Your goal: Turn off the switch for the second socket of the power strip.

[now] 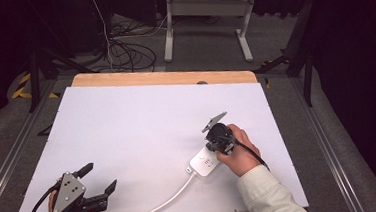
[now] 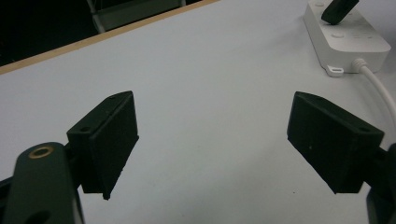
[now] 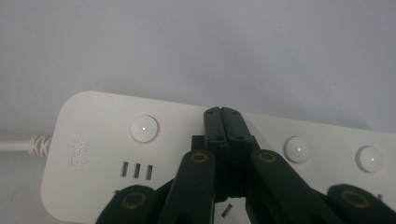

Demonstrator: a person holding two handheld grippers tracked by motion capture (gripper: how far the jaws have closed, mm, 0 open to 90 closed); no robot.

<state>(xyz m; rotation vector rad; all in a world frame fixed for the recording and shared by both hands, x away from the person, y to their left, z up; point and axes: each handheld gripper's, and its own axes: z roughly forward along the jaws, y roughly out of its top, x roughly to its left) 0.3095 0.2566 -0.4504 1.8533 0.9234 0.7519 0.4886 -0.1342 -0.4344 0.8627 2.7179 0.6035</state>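
The white power strip (image 1: 203, 161) lies near the front right of the white table (image 1: 142, 124), its long axis slanting away from the person, its cord (image 1: 158, 204) trailing off toward the front edge. The right gripper (image 3: 221, 114) stands directly over the strip, jaws pressed together, tips on or just above its top face between two round switch buttons (image 3: 144, 128). Well to the strip's left, the left gripper (image 1: 101, 178) rests with jaws spread wide, holding nothing.
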